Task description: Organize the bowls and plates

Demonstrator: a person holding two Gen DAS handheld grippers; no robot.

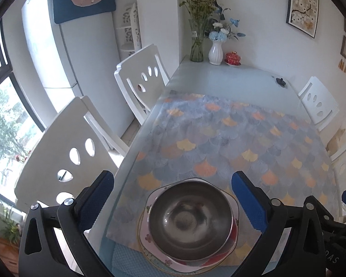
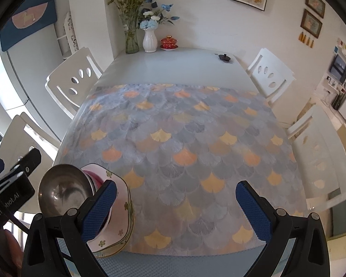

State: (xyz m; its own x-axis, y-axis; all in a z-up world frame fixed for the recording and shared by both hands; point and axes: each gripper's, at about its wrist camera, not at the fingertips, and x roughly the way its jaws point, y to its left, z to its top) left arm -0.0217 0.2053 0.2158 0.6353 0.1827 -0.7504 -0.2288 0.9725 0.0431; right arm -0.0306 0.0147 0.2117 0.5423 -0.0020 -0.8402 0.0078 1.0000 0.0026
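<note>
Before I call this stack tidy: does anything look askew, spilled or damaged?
Nothing spilled or broken that I can see. The steel bowl sits nested on the pink floral dish and plates at the near table edge, though the dishes beneath look slightly offset. Both grippers' jaws stand open, holding nothing.

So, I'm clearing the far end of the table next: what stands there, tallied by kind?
Vases: 2 (glass vase, white vase)
Red lidded cup: 1
Small black object: 1
Total: 4
</note>
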